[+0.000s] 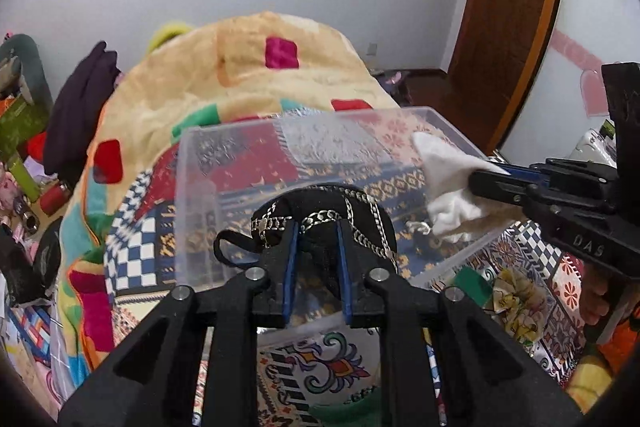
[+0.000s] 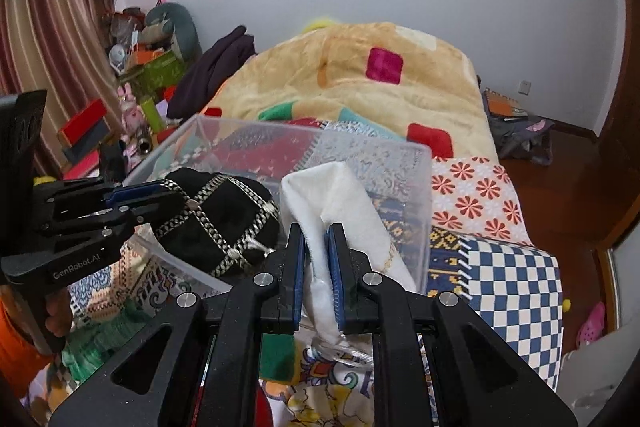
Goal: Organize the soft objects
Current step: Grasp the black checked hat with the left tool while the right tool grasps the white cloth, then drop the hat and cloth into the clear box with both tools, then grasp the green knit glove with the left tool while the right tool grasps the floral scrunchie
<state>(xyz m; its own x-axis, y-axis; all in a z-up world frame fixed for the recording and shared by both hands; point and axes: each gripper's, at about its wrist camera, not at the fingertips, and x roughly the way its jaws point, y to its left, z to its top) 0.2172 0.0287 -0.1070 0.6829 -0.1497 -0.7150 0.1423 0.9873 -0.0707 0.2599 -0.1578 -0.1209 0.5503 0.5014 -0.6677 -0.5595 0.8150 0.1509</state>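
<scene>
My left gripper [image 1: 316, 227] is shut on a black pouch with silver chain trim [image 1: 328, 211], held over the near edge of a clear plastic bin [image 1: 200, 163] on the bed. My right gripper [image 2: 316, 231] is shut on a white cloth [image 2: 332, 195], held above the bin's right side [image 2: 424, 195]. In the left wrist view the right gripper [image 1: 476, 183] comes in from the right with the white cloth [image 1: 444, 179]. In the right wrist view the left gripper [image 2: 172, 193] holds the black pouch [image 2: 224, 219] at left.
The bin sits on a patchwork bedspread [image 2: 516, 275]. A thick yellow blanket [image 1: 240, 79] is heaped behind it. Cluttered boxes and toys [image 2: 140, 87] stand at the left. A wooden door [image 1: 508, 7] and dark floor [image 2: 568, 163] lie to the right.
</scene>
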